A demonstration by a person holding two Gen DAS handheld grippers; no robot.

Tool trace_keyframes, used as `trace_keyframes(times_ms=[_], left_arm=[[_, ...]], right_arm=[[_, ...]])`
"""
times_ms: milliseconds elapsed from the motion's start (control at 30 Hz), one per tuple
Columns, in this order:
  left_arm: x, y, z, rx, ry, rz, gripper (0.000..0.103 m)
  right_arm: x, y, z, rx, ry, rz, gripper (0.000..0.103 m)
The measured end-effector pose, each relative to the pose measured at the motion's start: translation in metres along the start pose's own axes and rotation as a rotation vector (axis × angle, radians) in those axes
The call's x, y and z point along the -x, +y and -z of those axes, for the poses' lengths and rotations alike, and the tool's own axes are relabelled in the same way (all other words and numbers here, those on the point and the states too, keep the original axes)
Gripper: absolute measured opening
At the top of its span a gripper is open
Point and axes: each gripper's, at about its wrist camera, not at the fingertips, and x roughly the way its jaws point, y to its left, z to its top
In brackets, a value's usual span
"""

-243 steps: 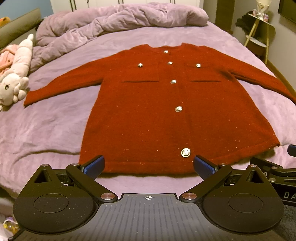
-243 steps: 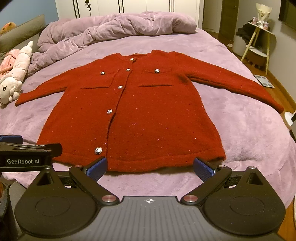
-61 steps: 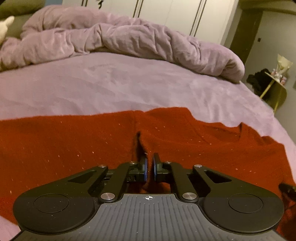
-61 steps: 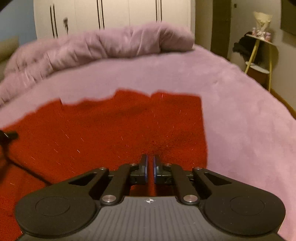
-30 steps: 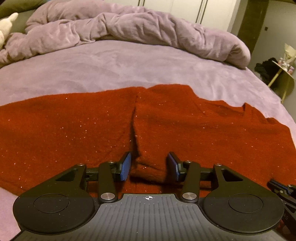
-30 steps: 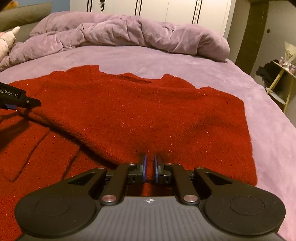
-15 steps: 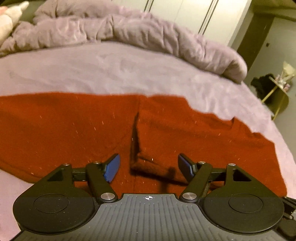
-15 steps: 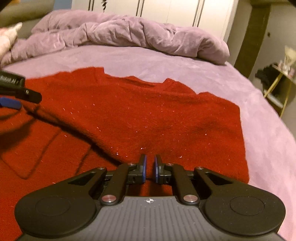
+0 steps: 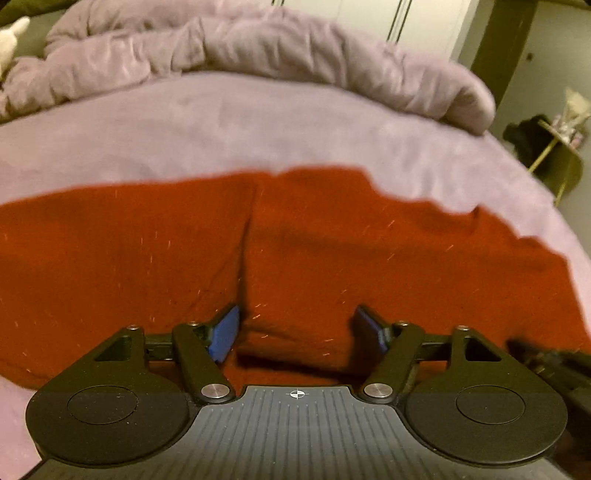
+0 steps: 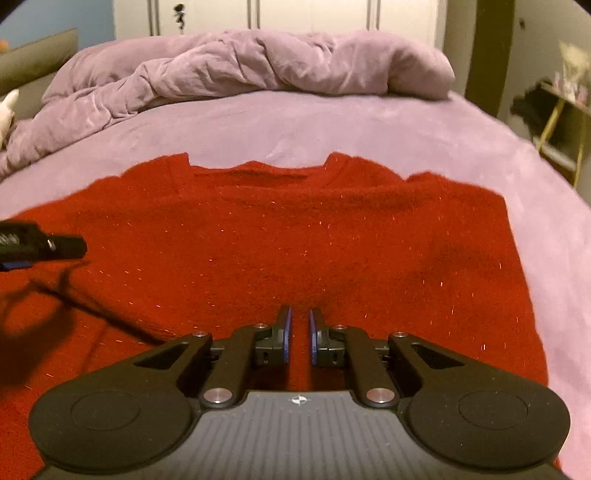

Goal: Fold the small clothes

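Observation:
A red knit cardigan (image 9: 332,251) lies back side up on the purple bed, with a sleeve folded across its body. It fills the lower half of the right wrist view (image 10: 295,236) too. My left gripper (image 9: 297,332) is open, its blue pads either side of the folded sleeve's end, holding nothing. My right gripper (image 10: 298,338) has its jaws nearly together with a narrow gap, low over the cardigan's near part; I see no cloth pinched between the pads. The left gripper's tip (image 10: 55,245) shows at the left edge of the right wrist view.
A bunched purple duvet (image 10: 258,70) lies across the far end of the bed (image 10: 332,122). A plush toy (image 9: 11,33) sits at the far left. A yellow-legged side table (image 10: 565,122) stands off the bed's right side. White wardrobe doors stand behind.
My left gripper let go of the sleeve, opened wider and drew back slightly. My right gripper's jaws parted a little. The cardigan stays folded on the bed.

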Motion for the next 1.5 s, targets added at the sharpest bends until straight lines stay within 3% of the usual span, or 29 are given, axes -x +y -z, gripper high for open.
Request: trace_keyframes(times_ms=[200,300,433,600,800,900,933,967,1100,1167,1300,1367,1500], left_arm=[[0.008,0.007,0.002,0.019,-0.012,0.000,0.088],[0.020,0.020,0.003,0.051,-0.017,0.005,0.093],[0.042,0.049,0.006,0.122,-0.029,0.007,0.094],[0.084,0.124,0.025,0.285,-0.104,0.028,0.095],[0.116,0.241,0.046,0.505,-0.200,-0.130,0.091],[0.123,0.300,0.057,0.707,-0.258,-0.169,0.081],[0.124,0.315,0.061,0.762,-0.272,-0.163,0.071],[0.125,0.333,0.065,0.833,-0.298,-0.134,0.060],[0.116,0.375,0.070,1.023,-0.344,-0.025,0.047],[0.109,0.390,0.072,1.106,-0.349,-0.009,0.017],[0.096,0.411,0.086,1.264,-0.379,0.090,0.014],[0.094,0.413,0.083,1.255,-0.377,0.092,0.011],[0.112,0.390,0.055,1.002,-0.369,-0.035,0.010]], right_arm=[[-0.001,0.018,0.002,0.140,-0.032,0.082,0.011],[0.015,0.029,0.003,0.172,-0.026,0.148,0.024],[0.049,0.028,0.016,0.082,-0.023,0.081,0.040],[0.097,0.026,0.055,-0.022,-0.008,-0.006,0.050],[0.126,0.024,0.081,-0.053,-0.033,0.006,0.050],[0.123,0.023,0.084,-0.086,-0.001,0.022,0.049],[0.122,0.024,0.083,-0.087,0.002,0.025,0.049],[0.122,0.026,0.083,-0.083,0.002,0.031,0.049],[0.119,0.036,0.085,-0.067,0.007,0.043,0.049],[0.118,0.040,0.085,-0.057,0.006,0.057,0.049],[0.118,0.038,0.085,-0.060,0.010,0.060,0.049],[0.118,0.038,0.085,-0.055,0.012,0.061,0.049],[0.119,0.037,0.085,-0.053,0.009,0.061,0.049]])
